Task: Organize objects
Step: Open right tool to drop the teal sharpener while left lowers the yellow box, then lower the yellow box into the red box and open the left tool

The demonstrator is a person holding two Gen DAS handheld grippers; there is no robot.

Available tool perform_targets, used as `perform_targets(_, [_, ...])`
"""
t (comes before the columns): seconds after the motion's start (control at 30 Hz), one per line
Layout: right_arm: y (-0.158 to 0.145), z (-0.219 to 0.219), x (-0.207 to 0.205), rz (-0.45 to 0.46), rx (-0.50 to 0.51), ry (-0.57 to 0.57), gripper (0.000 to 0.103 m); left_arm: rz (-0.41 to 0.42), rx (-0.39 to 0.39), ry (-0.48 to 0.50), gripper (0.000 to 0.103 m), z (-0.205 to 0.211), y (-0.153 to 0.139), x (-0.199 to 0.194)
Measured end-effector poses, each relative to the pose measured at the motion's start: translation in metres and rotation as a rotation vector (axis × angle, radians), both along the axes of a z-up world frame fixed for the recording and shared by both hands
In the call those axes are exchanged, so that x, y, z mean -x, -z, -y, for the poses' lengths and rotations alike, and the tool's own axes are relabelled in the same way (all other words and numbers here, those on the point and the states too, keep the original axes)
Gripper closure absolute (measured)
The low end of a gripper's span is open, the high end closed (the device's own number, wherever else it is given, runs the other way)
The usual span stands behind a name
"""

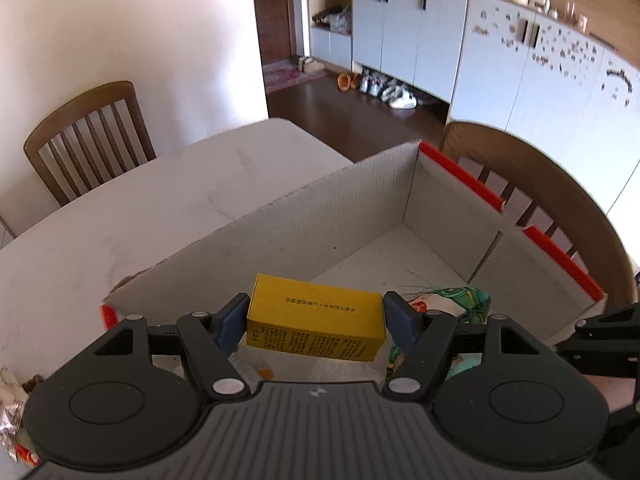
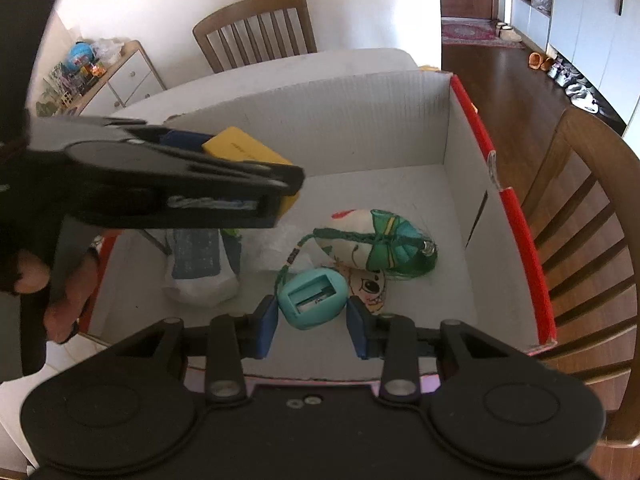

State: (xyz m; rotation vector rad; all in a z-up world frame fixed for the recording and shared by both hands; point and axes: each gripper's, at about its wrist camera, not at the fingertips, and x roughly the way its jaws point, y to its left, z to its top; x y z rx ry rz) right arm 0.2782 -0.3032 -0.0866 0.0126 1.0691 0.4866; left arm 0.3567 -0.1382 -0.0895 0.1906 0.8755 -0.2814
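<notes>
My left gripper (image 1: 316,316) is shut on a yellow carton (image 1: 316,322) and holds it above the inside of a white cardboard box with red edges (image 1: 320,216). The right wrist view shows the same carton (image 2: 244,150) held over the box's left part. My right gripper (image 2: 312,316) is shut on a teal egg-shaped case (image 2: 314,294) just over the box floor near the front wall. A painted fabric pouch with green bow (image 2: 376,246) and a white packet (image 2: 200,264) lie on the box floor (image 2: 420,208).
The box (image 2: 360,112) stands on a white marble table (image 1: 140,200). Wooden chairs stand at the far side (image 1: 88,136) and right side (image 2: 580,240). Crumpled wrappers (image 1: 12,404) lie on the table at the left. White cabinets (image 1: 420,28) line the room.
</notes>
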Motion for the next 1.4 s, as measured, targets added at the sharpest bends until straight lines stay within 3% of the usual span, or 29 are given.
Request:
perform_targets(0.27, [0.012,-0.002,-0.012,-0.027,0.019,-0.005,0.067,-0.072,-0.046,-0.01,0.031,0.014,0.021,-0.024])
perform_targets(0.83, [0.029,-0.006,-0.02,-0.037,0.047,0.003,0.067,-0.209,-0.055,-0.03,0.031,0.017,0.054,-0.048])
perform_targets(1.17, [0.032,-0.007,-0.015,-0.029,0.047,0.009,0.065,-0.197,-0.05,-0.057,0.031,0.014,0.049,-0.045])
perform_targets(1.4, [0.024,-0.003,-0.01,-0.009,0.04,0.012,0.058,-0.171,-0.02,-0.069,0.031,0.012,0.033,-0.037])
